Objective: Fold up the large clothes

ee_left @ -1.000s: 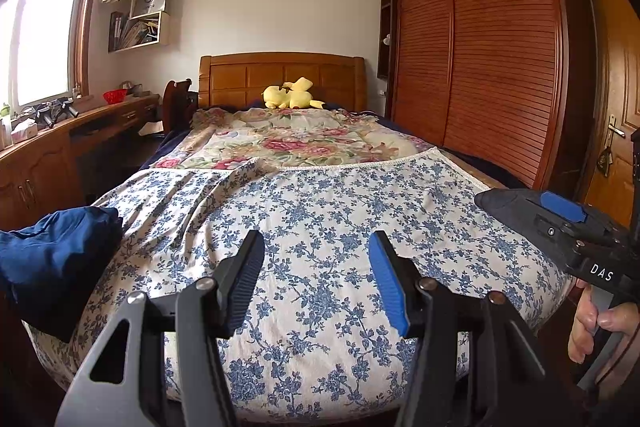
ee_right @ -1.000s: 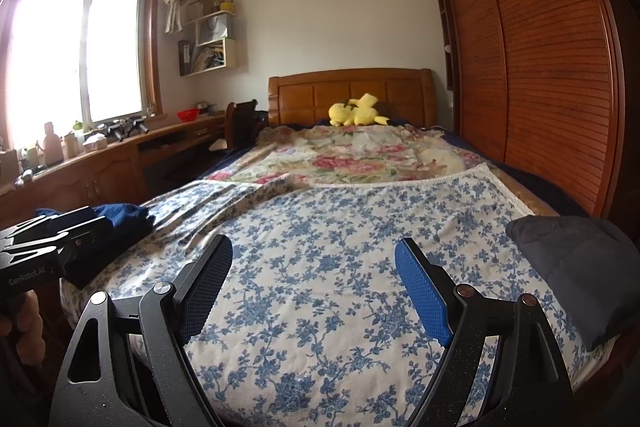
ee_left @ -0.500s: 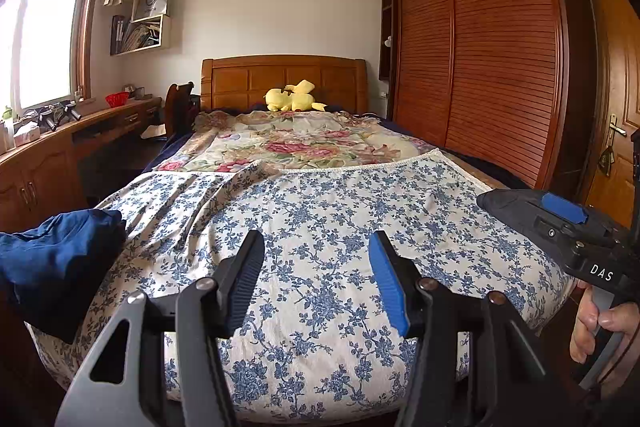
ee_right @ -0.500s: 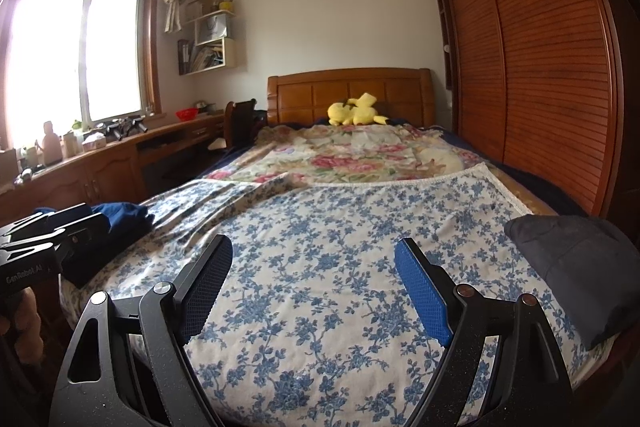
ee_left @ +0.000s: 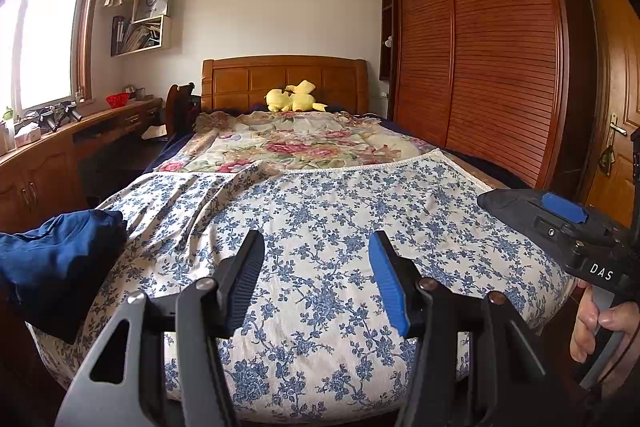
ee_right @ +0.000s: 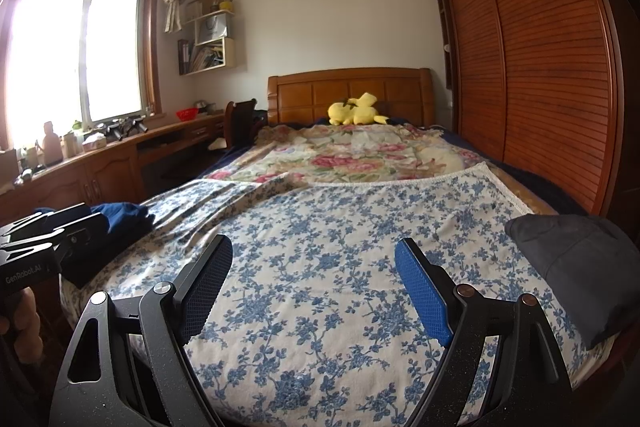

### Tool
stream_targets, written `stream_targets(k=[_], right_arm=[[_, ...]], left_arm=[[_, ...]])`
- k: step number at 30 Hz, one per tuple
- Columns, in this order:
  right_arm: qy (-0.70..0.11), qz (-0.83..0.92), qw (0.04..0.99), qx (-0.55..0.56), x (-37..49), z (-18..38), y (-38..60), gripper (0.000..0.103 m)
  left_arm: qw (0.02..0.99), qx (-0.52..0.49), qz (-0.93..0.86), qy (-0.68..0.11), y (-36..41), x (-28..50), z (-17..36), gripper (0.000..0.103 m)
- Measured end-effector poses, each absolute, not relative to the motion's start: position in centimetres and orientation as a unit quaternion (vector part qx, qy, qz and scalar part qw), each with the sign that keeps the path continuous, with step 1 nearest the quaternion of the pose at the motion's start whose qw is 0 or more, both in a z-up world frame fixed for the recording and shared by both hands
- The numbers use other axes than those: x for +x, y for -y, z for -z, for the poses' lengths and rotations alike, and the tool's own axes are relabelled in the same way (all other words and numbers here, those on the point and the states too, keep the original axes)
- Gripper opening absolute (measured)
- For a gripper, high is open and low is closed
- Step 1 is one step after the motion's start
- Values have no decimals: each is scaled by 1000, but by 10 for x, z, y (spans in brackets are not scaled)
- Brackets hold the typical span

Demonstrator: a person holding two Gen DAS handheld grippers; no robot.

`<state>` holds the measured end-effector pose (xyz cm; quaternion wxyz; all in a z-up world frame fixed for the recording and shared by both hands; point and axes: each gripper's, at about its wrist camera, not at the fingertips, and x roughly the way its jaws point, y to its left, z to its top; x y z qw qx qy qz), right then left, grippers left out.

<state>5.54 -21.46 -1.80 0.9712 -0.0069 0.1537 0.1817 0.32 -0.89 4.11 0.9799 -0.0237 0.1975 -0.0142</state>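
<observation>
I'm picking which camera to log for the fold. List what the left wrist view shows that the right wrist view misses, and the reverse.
Left wrist only: the brown wooden door with a brass handle and the right tool from the side.
Right wrist only: the dark grey folded garment at the bed's right edge and the left tool from the side.
Both: the blue-flowered white sheet, the navy blue folded garment, the yellow plush toy.

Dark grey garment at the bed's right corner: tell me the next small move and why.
Probably bring the right gripper across to the dark grey garment and take its near edge. Both grippers are open and hold nothing, the left gripper included. The garment lies bunched on the blue floral sheet, nearer the right hand than the blue garment.
</observation>
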Motion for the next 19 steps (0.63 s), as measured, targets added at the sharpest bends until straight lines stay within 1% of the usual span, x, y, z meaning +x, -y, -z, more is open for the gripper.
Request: stream_targets(k=[19], right_arm=[[-155,-182,971,-6,56,18,215,85]], left_arm=[[980,-24,10,-199,5,2,-43,54]])
